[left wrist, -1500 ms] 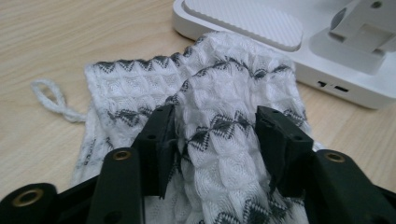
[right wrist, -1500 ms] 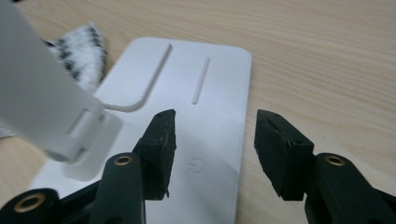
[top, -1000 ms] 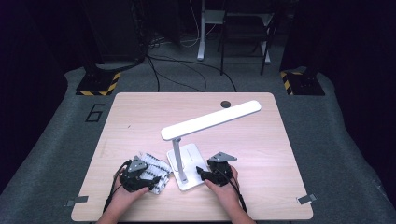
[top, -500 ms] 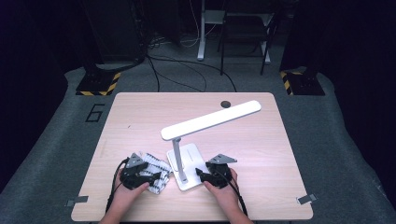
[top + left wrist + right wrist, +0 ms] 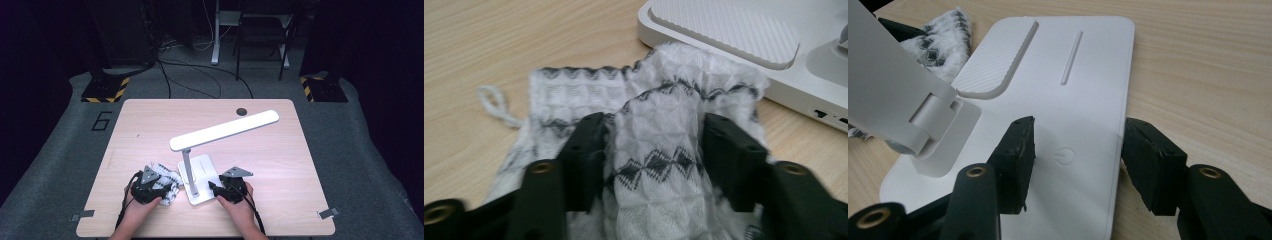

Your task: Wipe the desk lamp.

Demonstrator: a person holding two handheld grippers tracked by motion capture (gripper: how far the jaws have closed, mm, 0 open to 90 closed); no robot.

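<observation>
Cloth [image 5: 659, 150], white with dark diamond pattern, bunched at lower left of desk [image 5: 300, 150], touching lamp base [image 5: 202, 170]. Left gripper [image 5: 161, 186]: jaws just been closing, now clamped on raised fold of cloth. Right gripper [image 5: 1075, 150]: jaws apart over lamp base, astride power symbol [image 5: 1064, 156]. Lamp arm [image 5: 225, 129] slants toward upper right. Hands in same spots as before. "6" marked on floor, upper left.

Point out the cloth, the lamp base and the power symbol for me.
cloth [image 5: 659, 145], left gripper view, bunched fold between the jaws
lamp base [image 5: 1088, 85], right gripper view, flat top plate
power symbol [image 5: 1064, 156], right gripper view, printed circle on the base
</observation>
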